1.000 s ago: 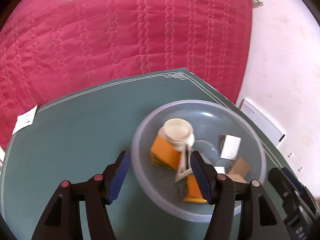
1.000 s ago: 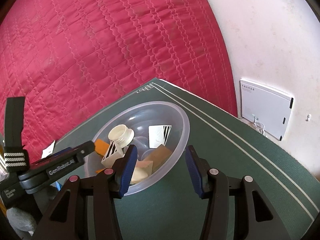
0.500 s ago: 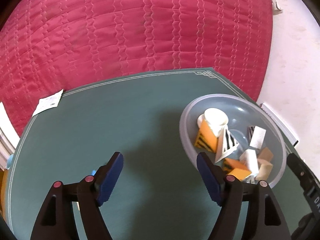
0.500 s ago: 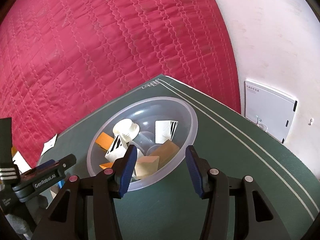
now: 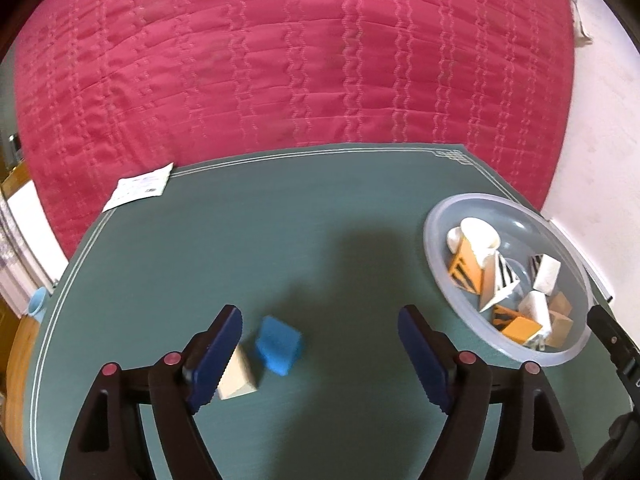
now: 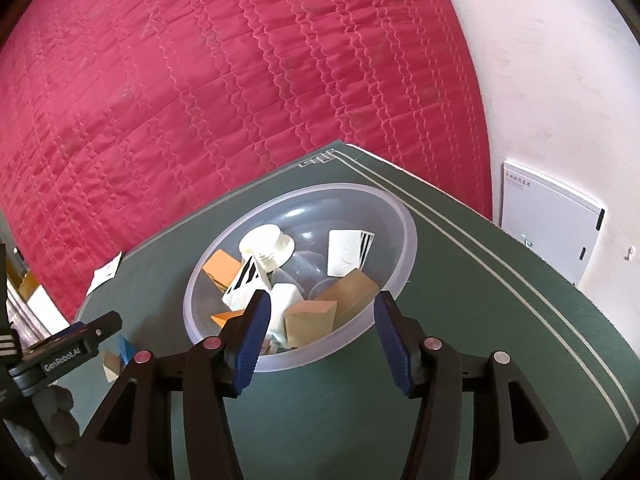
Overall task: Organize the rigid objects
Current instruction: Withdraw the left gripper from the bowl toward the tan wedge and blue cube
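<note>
A clear plastic bowl (image 5: pixel 440 216) (image 6: pixel 400 216) on the green table mat holds several small blocks: orange, white, tan and black-striped ones, and a white cap (image 6: pixel 267 245). A blue block (image 5: pixel 278 345) and a cream wedge block (image 5: pixel 237 376) lie on the mat in the left wrist view. My left gripper (image 5: pixel 320 354) is open and empty above the mat, with the blue block between its fingers and the wedge by the left finger. My right gripper (image 6: pixel 320 336) is open and empty just in front of the bowl's near rim.
A red quilted bed (image 5: pixel 280 60) lies beyond the green mat (image 5: pixel 240 240). A paper slip (image 5: pixel 140 190) lies at the mat's far left corner. A white wall panel (image 6: pixel 548 220) stands at the right. The left gripper's body (image 6: pixel 60 356) shows at the right wrist view's left.
My left gripper has swung left, away from the bowl, to above the blue and cream blocks. My right gripper has come slightly nearer the bowl. Both stay open.
</note>
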`<state>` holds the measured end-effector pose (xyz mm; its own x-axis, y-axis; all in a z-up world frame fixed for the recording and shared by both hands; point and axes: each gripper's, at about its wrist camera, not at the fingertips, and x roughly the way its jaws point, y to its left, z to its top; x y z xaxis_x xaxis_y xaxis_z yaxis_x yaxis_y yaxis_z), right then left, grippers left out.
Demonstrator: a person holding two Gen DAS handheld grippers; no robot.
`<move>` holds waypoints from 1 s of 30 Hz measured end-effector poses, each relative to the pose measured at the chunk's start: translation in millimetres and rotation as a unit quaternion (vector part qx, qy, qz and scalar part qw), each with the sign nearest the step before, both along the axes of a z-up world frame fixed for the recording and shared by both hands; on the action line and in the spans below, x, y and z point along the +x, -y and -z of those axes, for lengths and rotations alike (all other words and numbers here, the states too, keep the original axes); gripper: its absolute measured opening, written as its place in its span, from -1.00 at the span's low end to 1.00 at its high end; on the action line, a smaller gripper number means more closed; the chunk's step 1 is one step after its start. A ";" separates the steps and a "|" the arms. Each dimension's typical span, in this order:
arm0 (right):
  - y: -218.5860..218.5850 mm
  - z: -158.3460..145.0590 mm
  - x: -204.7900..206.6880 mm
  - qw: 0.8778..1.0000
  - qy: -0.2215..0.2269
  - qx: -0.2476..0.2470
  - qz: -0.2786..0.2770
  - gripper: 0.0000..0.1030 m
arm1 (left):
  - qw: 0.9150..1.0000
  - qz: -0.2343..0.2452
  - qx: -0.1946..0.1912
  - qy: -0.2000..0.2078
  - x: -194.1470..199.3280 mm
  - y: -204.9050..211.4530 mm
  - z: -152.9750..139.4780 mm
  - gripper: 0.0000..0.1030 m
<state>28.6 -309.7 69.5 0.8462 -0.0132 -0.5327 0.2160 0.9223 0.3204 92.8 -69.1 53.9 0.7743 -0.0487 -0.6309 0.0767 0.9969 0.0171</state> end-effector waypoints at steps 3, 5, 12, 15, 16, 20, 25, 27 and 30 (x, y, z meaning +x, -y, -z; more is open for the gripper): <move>-2.8 0.7 -0.2 1.000 0.000 -0.003 -0.005 0.08 | 1.000 -0.014 -0.004 -0.001 -2.5 -12.9 0.2 0.65; -3.9 1.4 -0.2 1.000 -0.001 -0.005 -0.006 0.08 | 1.000 -0.024 -0.005 -0.003 -4.9 -21.1 1.9 0.66; -5.8 2.6 0.9 1.000 -0.004 -0.008 -0.010 0.08 | 0.998 -0.056 -0.002 -0.023 -12.2 -51.4 18.7 0.67; -9.5 3.6 2.5 1.000 -0.006 -0.013 -0.015 0.08 | 0.997 -0.065 -0.002 -0.032 -12.4 -60.0 25.2 0.67; -10.7 4.1 3.0 1.000 -0.007 -0.015 -0.016 0.08 | 0.997 -0.068 -0.002 -0.035 -12.7 -63.2 27.4 0.67; -12.6 6.9 4.9 1.000 -0.013 -0.019 -0.018 0.08 | 0.996 -0.077 0.001 -0.047 -12.1 -68.8 35.3 0.67; -12.5 7.1 4.6 1.000 -0.013 -0.020 -0.018 0.08 | 0.996 -0.076 0.002 -0.053 -7.7 -68.5 39.2 0.67; -12.3 7.2 4.5 1.000 -0.013 -0.020 -0.018 0.08 | 0.996 -0.073 0.007 -0.053 -5.7 -66.1 39.7 0.67; -12.5 7.3 4.5 1.000 -0.013 -0.020 -0.018 0.08 | 0.996 -0.069 0.013 -0.053 -0.2 -64.1 40.8 0.66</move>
